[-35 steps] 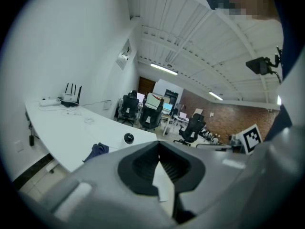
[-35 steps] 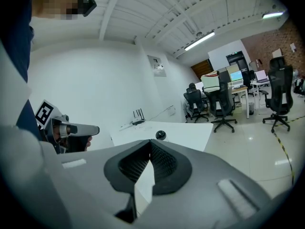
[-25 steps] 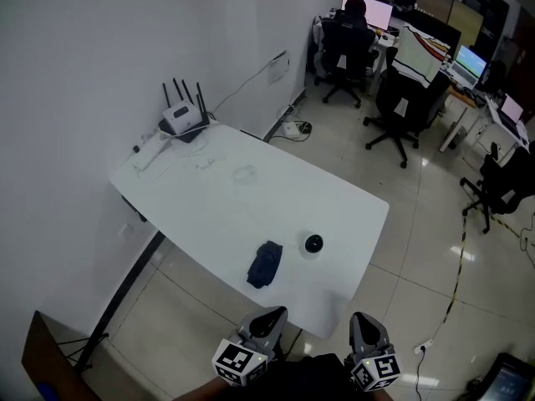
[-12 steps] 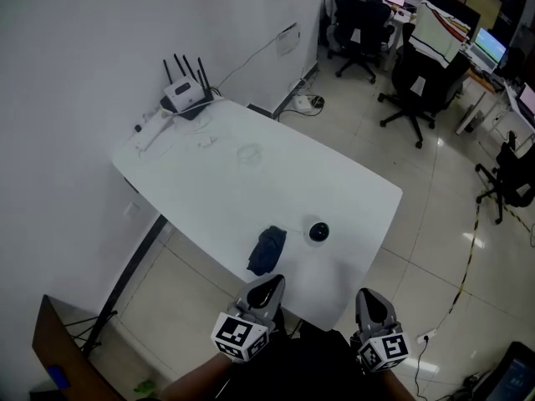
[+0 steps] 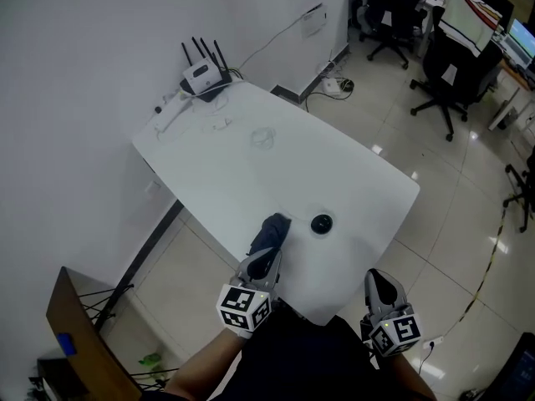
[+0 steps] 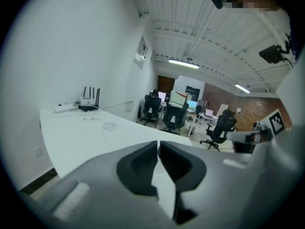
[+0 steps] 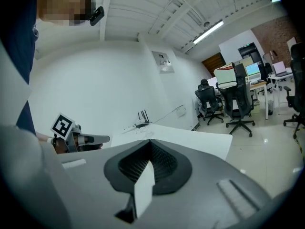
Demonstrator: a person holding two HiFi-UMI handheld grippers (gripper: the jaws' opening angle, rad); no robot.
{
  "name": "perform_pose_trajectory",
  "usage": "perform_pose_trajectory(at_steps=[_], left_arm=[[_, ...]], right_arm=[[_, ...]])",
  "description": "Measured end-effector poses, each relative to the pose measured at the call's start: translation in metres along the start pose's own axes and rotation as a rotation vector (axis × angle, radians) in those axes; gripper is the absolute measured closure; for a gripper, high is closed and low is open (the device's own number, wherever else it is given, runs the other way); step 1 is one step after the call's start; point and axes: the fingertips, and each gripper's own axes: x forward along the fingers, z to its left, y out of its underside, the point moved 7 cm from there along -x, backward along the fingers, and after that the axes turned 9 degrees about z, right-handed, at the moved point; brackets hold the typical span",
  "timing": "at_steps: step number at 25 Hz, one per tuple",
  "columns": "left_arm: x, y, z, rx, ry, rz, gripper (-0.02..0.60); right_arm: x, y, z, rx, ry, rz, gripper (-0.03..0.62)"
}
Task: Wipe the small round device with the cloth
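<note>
A small round black device sits on the white table near its front edge. A crumpled dark blue cloth lies just to the left of it. My left gripper is shut and empty, its tip right at the near end of the cloth. My right gripper is shut and empty too, off the table's front right corner. In the left gripper view the left gripper shows its jaws together over the tabletop. In the right gripper view the right gripper hides the cloth and the device.
A white router with black antennas stands at the table's far corner by the wall, with cables near it. Office chairs and desks fill the far right. A brown board leans at the lower left.
Both grippers have moved forward toward the table's front edge. The left one now reaches the near end of the cloth. The view has shifted closer to the table.
</note>
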Motion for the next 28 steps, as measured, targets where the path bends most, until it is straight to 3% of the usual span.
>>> perform_pose_trajectory(at_steps=[4, 12, 22, 28], left_arm=[[0.013, 0.011, 0.022, 0.014, -0.072, 0.071, 0.527], [0.053, 0.047, 0.073, 0.070, -0.119, 0.262, 0.401], [0.104, 0.090, 0.118, 0.100, -0.053, 0.510, 0.207], [0.123, 0.101, 0.120, 0.123, -0.041, 0.593, 0.178]], right_arm=[[0.009, -0.002, -0.007, 0.009, -0.022, 0.028, 0.585], [0.022, -0.002, 0.002, 0.020, 0.033, 0.053, 0.584], [0.035, 0.000, 0.024, 0.018, 0.100, 0.103, 0.584], [0.040, -0.001, 0.030, 0.033, 0.131, 0.098, 0.584]])
